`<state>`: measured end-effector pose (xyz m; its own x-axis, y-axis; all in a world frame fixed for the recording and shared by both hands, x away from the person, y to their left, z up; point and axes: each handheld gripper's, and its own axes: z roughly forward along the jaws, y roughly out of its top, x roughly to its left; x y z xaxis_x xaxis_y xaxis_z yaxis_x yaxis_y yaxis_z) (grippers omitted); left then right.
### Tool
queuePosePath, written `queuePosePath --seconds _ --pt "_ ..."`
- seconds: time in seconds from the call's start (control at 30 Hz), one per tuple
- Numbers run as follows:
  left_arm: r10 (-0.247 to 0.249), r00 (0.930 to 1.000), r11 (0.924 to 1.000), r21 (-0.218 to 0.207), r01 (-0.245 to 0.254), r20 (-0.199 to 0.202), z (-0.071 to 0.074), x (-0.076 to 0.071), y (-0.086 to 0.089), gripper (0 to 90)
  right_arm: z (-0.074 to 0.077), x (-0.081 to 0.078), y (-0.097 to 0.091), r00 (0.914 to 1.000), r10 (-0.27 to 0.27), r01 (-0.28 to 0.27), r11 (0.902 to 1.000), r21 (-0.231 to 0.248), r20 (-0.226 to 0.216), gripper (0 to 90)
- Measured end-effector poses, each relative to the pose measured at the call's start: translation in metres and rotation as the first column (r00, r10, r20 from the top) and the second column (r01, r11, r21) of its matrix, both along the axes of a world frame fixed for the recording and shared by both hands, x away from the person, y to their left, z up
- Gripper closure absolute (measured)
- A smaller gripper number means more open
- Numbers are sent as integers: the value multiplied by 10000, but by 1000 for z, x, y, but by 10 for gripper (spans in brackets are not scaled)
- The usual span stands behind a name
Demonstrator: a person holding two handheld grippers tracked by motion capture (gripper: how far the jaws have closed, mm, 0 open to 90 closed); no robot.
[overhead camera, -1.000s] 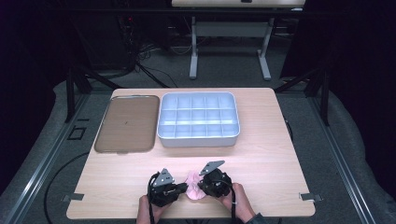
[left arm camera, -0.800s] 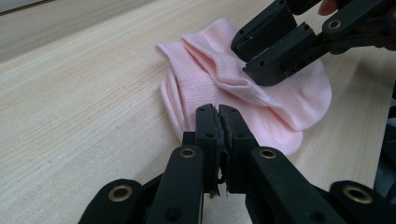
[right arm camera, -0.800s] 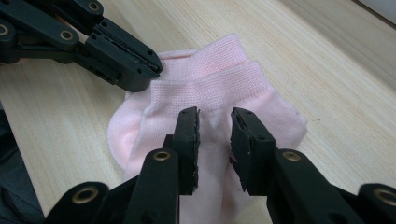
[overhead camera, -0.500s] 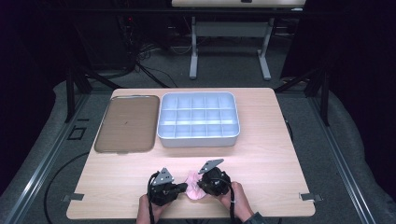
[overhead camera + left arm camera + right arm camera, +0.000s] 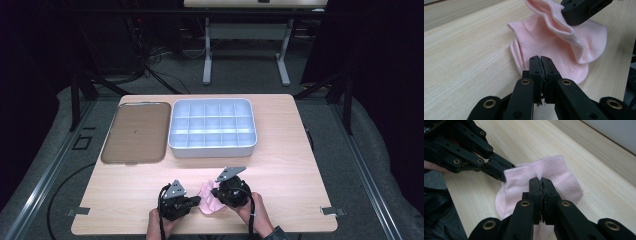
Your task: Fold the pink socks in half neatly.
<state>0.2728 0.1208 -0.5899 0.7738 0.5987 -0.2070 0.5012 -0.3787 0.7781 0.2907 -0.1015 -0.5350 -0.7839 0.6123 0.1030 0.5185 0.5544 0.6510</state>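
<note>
A pink sock lies crumpled on the wooden table near its front edge, between my two grippers. My left gripper is shut, its tips pinching the sock's near edge. It comes in from the left in the high view. My right gripper is shut on the ribbed cuff and holds that fold slightly off the table. It sits on the sock's right side in the high view. In the right gripper view, the left gripper's tip meets the sock's left corner.
A white compartment box stands at the middle back of the table. A flat brown tray lies to its left. The table's front edge runs close under both hands. Bare wood extends to the left and right of the grippers.
</note>
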Motion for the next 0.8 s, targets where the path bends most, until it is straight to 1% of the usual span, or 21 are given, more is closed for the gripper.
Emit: queuePosePath --seconds 0.1,0.13,0.23,0.27,0.33,0.4,0.5,0.53,0.6,0.67,0.7,0.73,0.8 --pt "9 10000 10000 51 -9 65 0 0 0 874 2 1 0 10000 28 -28 10000 94 17 880" --pt "24 10000 10000 59 -24 91 0 0 0 874 2 1 1 9999 157 -157 9996 237 -6 881" --pt "24 10000 10000 55 -25 93 0 0 0 873 1 2 3 9994 307 -303 9991 301 -127 880" --pt "-6 10000 10000 2 6 2 0 0 0 873 -2 6 6 9982 473 -459 9982 382 -374 880" --pt "-2 10000 10000 -3 2 3 0 0 0 873 -5 9 8 9965 575 -546 9973 487 -601 879" --pt "-13 10000 10000 42 13 81 0 0 0 872 -8 12 9 9946 685 -650 9968 464 -777 878" --pt "-18 10000 10000 42 18 78 0 0 0 872 -10 13 11 9938 738 -703 9965 445 -836 877" --pt "-21 10000 10000 -19 21 -10 0 0 0 871 -13 14 14 9933 794 -776 9967 242 -838 871" --pt "-24 10000 10000 -40 24 0 0 0 0 871 -16 14 17 9920 968 -980 9951 -101 -811 854" --pt "-28 10000 10000 -45 28 -3 0 0 0 870 -19 13 21 9927 1027 -1051 9938 -363 -628 844" --pt "-28 10000 10000 -45 28 -3 0 0 0 870 -19 13 21 9927 1027 -1051 9938 -363 -628 844" --pt "66 9999 10000 21 -67 142 0 -1 0 868 -21 13 23 9927 1089 -1115 9925 -500 -509 841" --pt "-26 9998 10000 19 25 197 0 -1 1 850 -23 13 24 9929 1069 -1097 9924 -558 -512 840"
